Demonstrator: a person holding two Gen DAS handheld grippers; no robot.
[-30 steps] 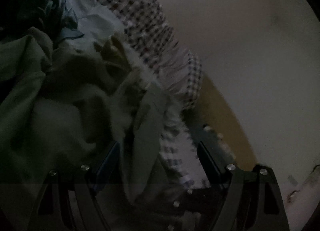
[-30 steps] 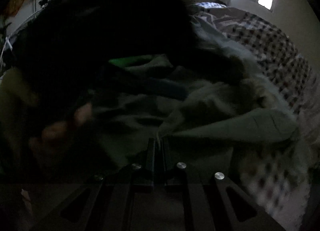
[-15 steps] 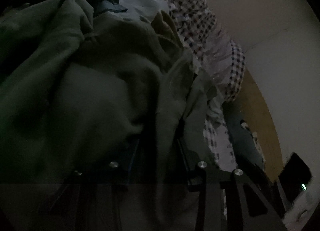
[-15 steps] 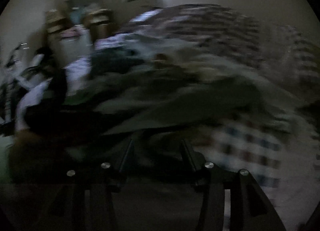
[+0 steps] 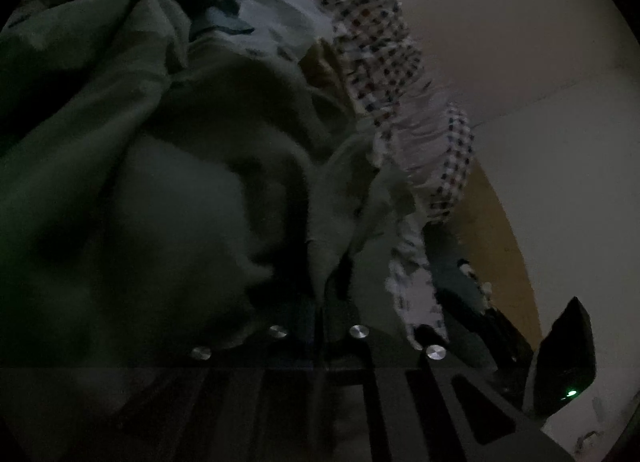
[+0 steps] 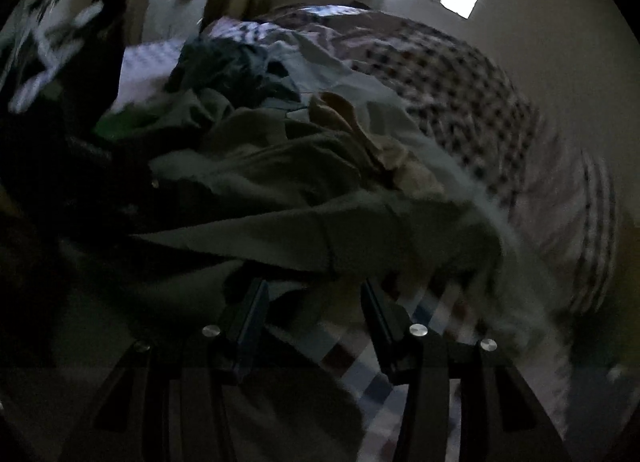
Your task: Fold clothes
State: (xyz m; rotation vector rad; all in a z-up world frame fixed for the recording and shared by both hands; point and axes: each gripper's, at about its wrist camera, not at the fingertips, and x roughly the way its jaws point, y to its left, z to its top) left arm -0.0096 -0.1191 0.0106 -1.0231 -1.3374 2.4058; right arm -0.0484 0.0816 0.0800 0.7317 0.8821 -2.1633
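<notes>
**Left pinch set on the green garment, right hand free**

Your left gripper [image 5: 322, 302] has just closed, and its jaws now stand together on a fold of the grey-green garment [image 5: 168, 198], the cloth bunching up out of the pinch right ahead of the camera. Your right gripper [image 6: 316, 302] has its jaws apart with nothing pressed between them; an edge of the same garment [image 6: 304, 222] hangs across just above and beyond the fingertips, and you can see the checked bedspread [image 6: 460, 86] through the gap below.

The garment lies crumpled on the bed at the near side of a heap of other clothes [image 6: 240, 62], with a tan piece [image 6: 344, 114] resting on its far folds. The room is dim and the right view is smeared, so the garment's outline, and which part of it you hold, cannot be told.

This looks like the opening of the fold: one point gripped, the second not yet taken, the cloth not spread. Next you likely need a second hold with the right gripper on that near edge, well apart from the left pinch, so that you can lift and shake the garment flat. Mind the tan piece and the neighbouring clothes, since they may drag along when you raise it, and check that the left pinch has caught one layer only
</notes>
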